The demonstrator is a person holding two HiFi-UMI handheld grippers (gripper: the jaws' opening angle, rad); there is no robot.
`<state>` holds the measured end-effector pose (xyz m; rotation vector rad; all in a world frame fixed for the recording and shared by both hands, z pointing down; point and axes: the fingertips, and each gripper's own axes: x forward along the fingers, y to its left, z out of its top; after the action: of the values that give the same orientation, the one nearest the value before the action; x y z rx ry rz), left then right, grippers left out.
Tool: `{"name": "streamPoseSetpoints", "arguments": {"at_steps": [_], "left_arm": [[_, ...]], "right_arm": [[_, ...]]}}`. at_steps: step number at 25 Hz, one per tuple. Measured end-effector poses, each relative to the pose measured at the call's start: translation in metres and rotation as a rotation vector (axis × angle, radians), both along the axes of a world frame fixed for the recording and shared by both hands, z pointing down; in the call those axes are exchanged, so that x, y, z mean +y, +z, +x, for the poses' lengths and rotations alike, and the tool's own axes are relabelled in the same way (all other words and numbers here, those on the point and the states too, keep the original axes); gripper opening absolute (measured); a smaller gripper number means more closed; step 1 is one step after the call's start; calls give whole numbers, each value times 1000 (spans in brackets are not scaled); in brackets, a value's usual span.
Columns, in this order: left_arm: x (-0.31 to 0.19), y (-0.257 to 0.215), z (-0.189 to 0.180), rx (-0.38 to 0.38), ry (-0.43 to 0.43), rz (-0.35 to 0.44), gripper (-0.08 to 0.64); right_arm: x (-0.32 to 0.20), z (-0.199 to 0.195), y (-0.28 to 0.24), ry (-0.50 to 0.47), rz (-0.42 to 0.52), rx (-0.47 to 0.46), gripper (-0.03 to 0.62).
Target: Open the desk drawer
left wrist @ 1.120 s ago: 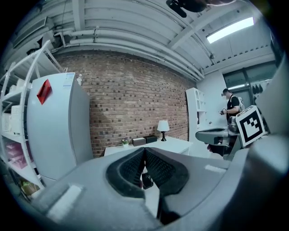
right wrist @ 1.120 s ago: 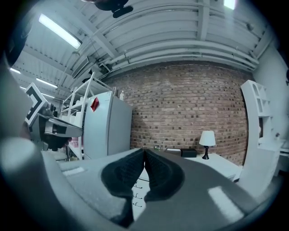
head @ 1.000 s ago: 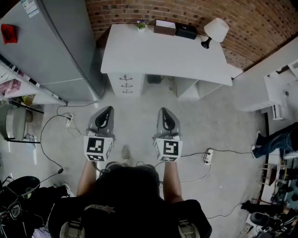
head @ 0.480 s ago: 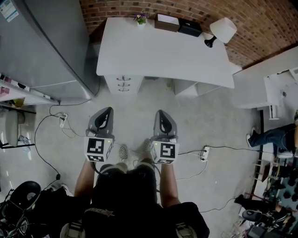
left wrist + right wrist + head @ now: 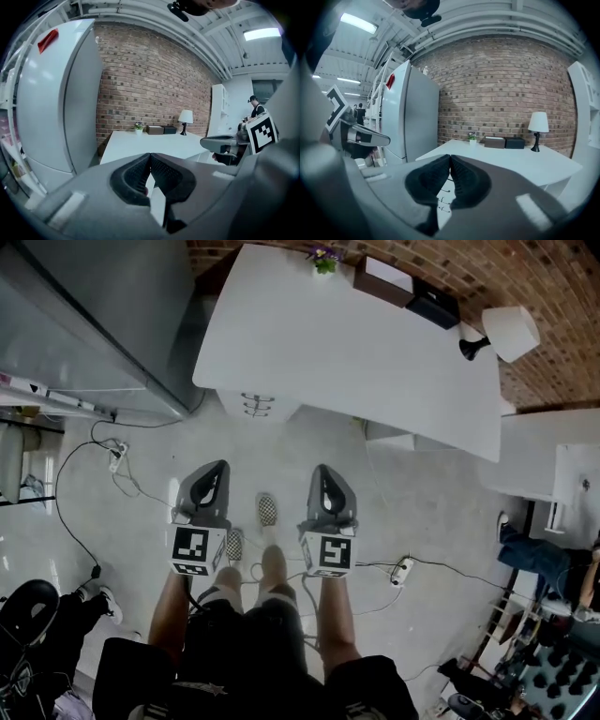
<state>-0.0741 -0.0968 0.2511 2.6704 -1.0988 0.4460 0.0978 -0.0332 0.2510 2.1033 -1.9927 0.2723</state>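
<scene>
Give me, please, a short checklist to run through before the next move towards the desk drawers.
1. White three-handled drawer stack under the white desk in view: ok.
2. Drawers all closed, none pulled out: ok.
3. Jaws of the left gripper apart for grasping: not ok, together and empty.
4. Jaws of the right gripper apart for grasping: not ok, together and empty.
5. Grippers at the drawer stack: not ok, grey floor lies between.
6. Which drawer is meant: cannot tell.
</scene>
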Motion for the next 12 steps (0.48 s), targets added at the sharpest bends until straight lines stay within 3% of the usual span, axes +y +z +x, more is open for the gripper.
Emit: {"name": "streamPoseSetpoints", "arguments": {"at_steps": [12], "left_arm": [[-41, 124, 22, 25, -113, -77, 11]], "right_arm": [[-54, 18, 126, -115, -58, -28, 3]]}}
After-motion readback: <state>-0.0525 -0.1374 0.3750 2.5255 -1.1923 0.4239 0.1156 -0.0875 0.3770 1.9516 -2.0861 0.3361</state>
